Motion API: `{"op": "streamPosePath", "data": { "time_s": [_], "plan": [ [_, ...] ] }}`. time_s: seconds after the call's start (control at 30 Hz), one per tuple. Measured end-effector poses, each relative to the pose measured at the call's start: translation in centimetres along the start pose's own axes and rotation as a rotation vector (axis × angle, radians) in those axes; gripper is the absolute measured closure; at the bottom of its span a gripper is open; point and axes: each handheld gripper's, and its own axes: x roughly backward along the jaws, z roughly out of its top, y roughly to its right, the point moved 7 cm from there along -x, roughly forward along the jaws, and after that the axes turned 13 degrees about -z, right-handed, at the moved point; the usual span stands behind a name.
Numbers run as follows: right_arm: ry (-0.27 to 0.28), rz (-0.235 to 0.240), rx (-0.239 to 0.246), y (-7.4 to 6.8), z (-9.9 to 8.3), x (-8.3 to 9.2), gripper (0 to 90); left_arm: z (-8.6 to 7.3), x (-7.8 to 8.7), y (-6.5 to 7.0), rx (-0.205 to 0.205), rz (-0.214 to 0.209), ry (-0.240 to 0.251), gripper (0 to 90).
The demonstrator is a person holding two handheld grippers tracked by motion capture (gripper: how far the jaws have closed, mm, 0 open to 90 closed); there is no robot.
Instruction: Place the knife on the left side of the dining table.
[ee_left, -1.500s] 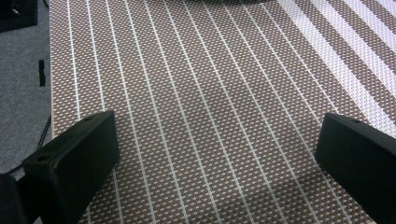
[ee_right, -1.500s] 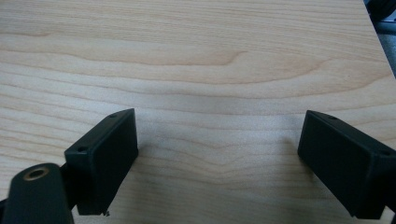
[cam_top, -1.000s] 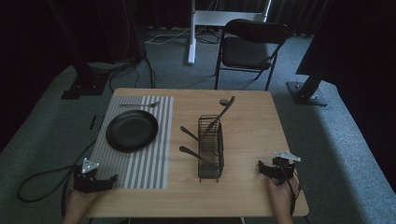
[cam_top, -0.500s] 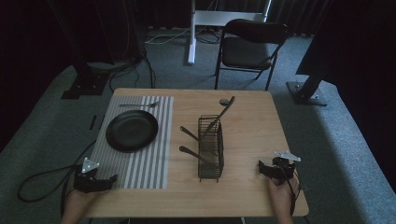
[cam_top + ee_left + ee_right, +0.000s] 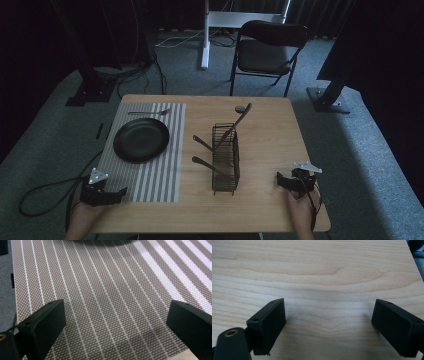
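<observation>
Change since a second ago: none; left hand-held gripper (image 5: pixel 122 190) on striped mat (image 5: pixel 150 177), right hand-held gripper (image 5: pixel 278 180) on bare table (image 5: pixel 265 140), both spread, empty. Work not begun. Count: one wire basket (image 5: pixel 225 159), three utensils in it, one black plate (image 5: pixel 141 139), one fork (image 5: pixel 149 112).

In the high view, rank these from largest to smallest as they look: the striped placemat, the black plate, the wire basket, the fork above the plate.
1. Striped placemat, clearly the largest.
2. Black plate.
3. Wire basket, close to the plate in area; its open mesh and height make that order unsure.
4. Fork, smallest by far.
</observation>
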Motion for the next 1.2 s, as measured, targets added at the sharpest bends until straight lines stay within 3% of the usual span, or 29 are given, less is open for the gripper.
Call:
{"op": "streamPosePath", "data": {
  "time_s": [0.53, 0.7, 0.8, 0.83, 1.2],
  "plan": [
    [0.0, 0.0, 0.0, 0.0, 0.0, 0.0, 11.1, 2.8, 0.5, 2.4, -0.062, -0.06, 0.018, 2.8],
    [0.0, 0.0, 0.0, 0.0, 0.0, 0.0, 11.1, 4.0, 0.2, 3.8, -0.09, -0.101, 0.018, 2.8],
    [0.0, 0.0, 0.0, 0.0, 0.0, 0.0, 11.1, 4.0, 0.2, 3.8, -0.09, -0.101, 0.018, 2.8],
    [0.0, 0.0, 0.0, 0.0, 0.0, 0.0, 11.1, 4.6, -0.3, 4.6, -0.113, -0.115, 0.02, 2.8],
    [0.0, 0.0, 0.0, 0.0, 0.0, 0.0, 11.2, 6.9, -0.6, 6.8, -0.158, -0.164, 0.046, 3.1]
  ]
}}
